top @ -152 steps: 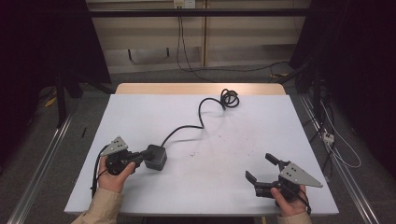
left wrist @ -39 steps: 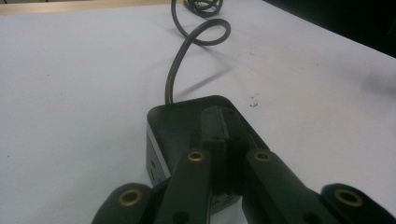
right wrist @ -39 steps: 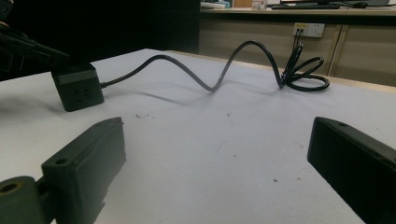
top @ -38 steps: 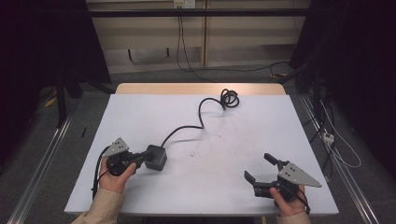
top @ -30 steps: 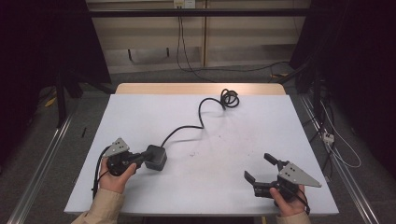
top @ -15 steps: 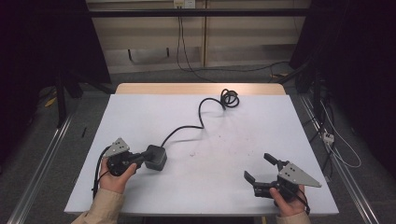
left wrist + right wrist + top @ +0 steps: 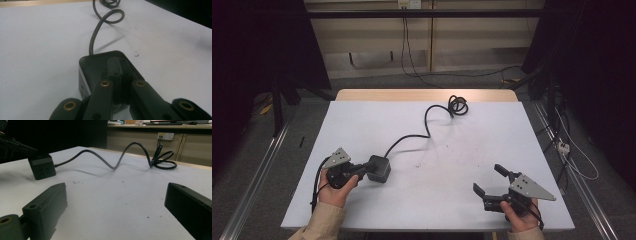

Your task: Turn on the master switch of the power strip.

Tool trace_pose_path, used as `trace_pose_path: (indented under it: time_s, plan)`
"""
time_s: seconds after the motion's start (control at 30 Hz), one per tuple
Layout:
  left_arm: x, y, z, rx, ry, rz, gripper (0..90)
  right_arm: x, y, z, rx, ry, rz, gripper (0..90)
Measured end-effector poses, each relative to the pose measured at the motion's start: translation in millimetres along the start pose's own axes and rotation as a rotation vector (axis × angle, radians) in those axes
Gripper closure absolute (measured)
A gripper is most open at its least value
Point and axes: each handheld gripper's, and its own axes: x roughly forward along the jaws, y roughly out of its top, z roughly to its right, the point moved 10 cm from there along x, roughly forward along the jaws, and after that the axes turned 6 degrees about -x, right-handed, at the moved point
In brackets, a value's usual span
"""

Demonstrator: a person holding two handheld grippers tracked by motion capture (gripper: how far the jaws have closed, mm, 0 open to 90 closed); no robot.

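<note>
Socket cube (image 7: 378, 168) under closed left hand-held gripper (image 7: 362, 171)

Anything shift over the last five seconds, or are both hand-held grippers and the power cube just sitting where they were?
Nothing has visibly changed. The left hand-held gripper stays shut, resting on top of the black power cube; the right hand-held gripper stays open above the table, and the cable lies as before.

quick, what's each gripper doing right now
left gripper: shut, jaws together, resting on the black power cube.
right gripper: open, holding nothing.
</note>
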Motion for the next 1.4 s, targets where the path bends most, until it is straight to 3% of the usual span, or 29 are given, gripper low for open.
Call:
trace_pose_path:
  time_s: [0.33,0.5,0.6,0.67,0.83,1.4]
  plan:
    - [0.1,0.2,1.2,0.024,0.028,-0.017,90.0,0.1,0.0,-0.3,0.000,-0.001,0.000,3.8]
    - [0.3,0.2,0.9,0.018,0.028,-0.017,90.0,0.0,-0.1,-0.3,0.000,0.001,0.000,3.8]
    - [1.4,0.2,3.8,0.071,0.057,-0.033,90.0,0.2,-0.1,-0.3,0.000,0.001,0.000,3.8]
    - [1.5,0.2,3.7,0.039,0.050,-0.030,90.0,0.4,-0.2,-0.3,0.000,0.001,-0.001,3.8]
    - [1.1,0.0,3.2,0.056,0.053,-0.032,90.0,-0.2,0.6,-0.3,0.000,0.000,0.002,3.8]
    - [1.1,-0.3,3.1,0.030,0.045,-0.019,90.0,-0.7,0.6,-0.1,-0.002,0.000,0.001,3.8]
